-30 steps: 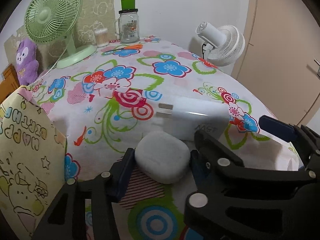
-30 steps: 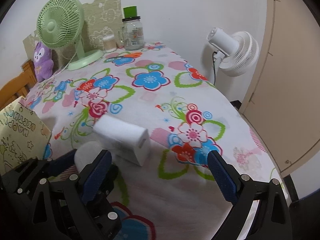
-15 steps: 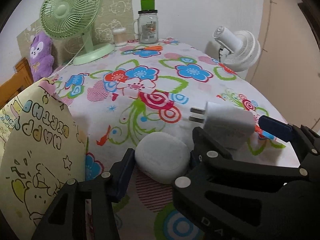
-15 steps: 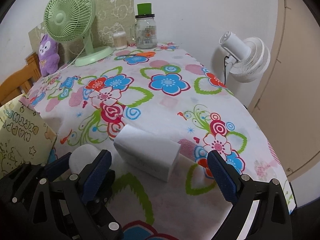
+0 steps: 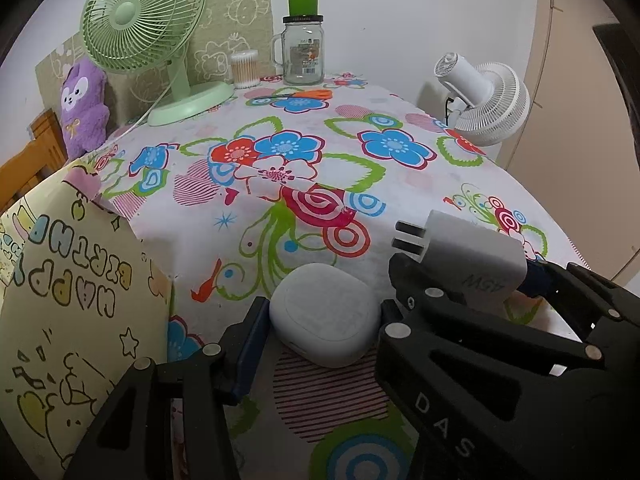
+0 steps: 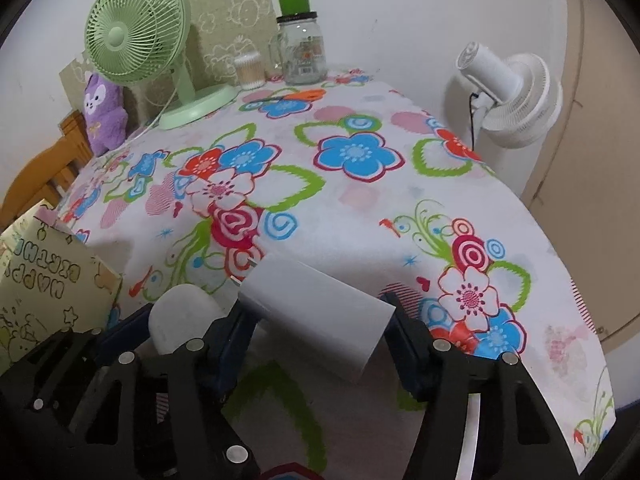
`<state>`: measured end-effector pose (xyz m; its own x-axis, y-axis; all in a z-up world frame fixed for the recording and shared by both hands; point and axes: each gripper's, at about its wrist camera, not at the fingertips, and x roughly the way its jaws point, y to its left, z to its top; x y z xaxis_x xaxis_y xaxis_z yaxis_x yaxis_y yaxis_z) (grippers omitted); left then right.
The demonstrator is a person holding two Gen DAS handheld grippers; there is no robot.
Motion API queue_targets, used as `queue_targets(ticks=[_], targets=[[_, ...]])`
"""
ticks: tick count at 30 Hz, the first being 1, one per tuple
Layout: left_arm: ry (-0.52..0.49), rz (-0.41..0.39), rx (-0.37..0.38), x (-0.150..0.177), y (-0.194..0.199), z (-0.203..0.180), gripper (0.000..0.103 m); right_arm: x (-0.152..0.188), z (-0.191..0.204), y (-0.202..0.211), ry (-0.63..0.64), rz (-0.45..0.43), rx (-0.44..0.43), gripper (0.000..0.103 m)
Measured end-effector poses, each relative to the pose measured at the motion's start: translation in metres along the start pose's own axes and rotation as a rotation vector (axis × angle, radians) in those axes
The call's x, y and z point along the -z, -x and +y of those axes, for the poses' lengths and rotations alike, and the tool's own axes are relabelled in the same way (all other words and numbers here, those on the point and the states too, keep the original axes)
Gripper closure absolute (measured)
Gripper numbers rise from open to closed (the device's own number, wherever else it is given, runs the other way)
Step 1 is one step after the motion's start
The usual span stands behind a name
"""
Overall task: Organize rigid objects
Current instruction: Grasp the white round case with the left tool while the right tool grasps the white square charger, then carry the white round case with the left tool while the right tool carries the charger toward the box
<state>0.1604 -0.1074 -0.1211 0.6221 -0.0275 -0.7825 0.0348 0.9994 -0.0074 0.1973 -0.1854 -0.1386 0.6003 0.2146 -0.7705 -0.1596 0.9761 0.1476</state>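
Between right tool [image 6: 320, 336] pads, charger [image 6: 316, 320] now clamped.

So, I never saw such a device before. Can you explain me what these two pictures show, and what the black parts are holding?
A person holds two handheld grippers, each carrying a camera looking along its fingers. One picture comes from the left gripper, closed on a rounded white case. The other comes from the right gripper, closed on a white charger. Below lies a flowered tablecloth. Far back stand a green fan, a glass jar and orange scissors; a yellow birthday bag stands left.
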Motion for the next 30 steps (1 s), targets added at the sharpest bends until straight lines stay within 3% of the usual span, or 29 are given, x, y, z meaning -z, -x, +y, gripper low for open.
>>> queue_targets(ticks=[30], targets=[[-0.053, -0.029, 0.053, 0.013, 0.036, -0.013, 0.046, 0.018, -0.004, 0.046, -0.039, -0.041, 0.048, 0.038]])
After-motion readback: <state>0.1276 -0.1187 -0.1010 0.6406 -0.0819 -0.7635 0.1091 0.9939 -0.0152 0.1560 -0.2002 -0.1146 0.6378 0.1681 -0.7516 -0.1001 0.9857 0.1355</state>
